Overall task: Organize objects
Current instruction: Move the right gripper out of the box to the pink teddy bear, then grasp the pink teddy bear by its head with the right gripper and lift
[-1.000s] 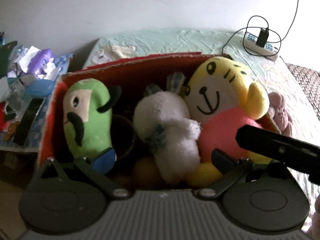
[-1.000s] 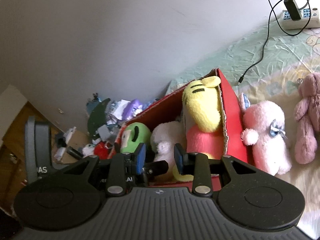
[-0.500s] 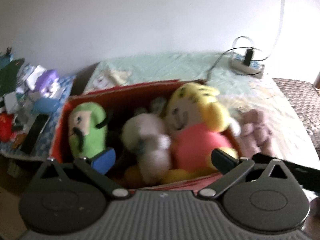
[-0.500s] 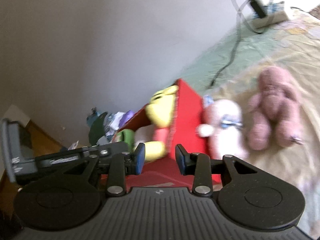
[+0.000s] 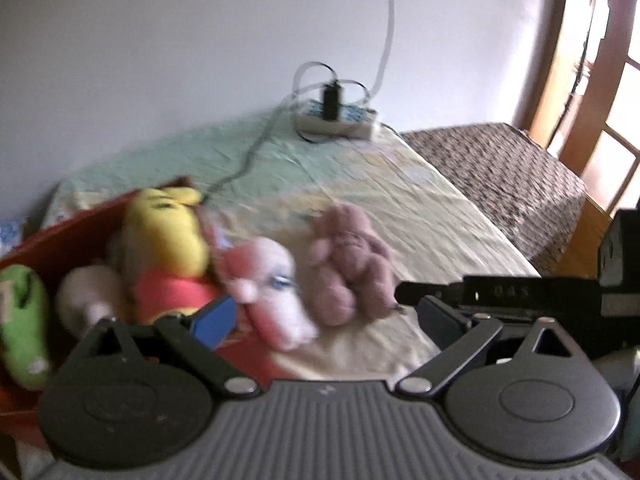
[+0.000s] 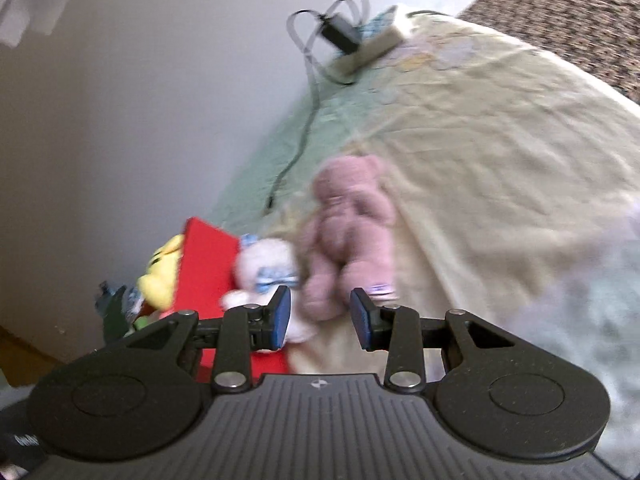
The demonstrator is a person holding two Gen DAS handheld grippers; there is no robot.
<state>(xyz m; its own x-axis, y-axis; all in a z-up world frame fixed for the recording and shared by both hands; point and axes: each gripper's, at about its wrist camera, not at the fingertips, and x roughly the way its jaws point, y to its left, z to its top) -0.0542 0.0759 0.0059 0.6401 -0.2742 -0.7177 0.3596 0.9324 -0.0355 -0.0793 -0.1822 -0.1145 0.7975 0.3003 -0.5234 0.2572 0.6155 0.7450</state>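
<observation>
A mauve teddy bear (image 6: 348,224) lies on the bed just beyond my right gripper (image 6: 320,316), which is open and empty. It also shows in the left wrist view (image 5: 348,264). A pale pink plush (image 6: 268,268) lies beside it against the red box (image 6: 204,264). The box (image 5: 60,232) holds a yellow and pink plush (image 5: 164,248), a white plush (image 5: 84,296) and a green plush (image 5: 20,320). My left gripper (image 5: 324,320) is open and empty above the box's right end.
A power strip (image 5: 340,120) with a plugged charger and trailing cable lies at the far end of the bed by the wall. A brown woven seat (image 5: 500,176) stands to the right. A wooden window frame (image 5: 592,64) is at far right.
Both grippers have swung right, away from the box interior toward the plush toys on the bed. The right gripper's fingers have spread a little.
</observation>
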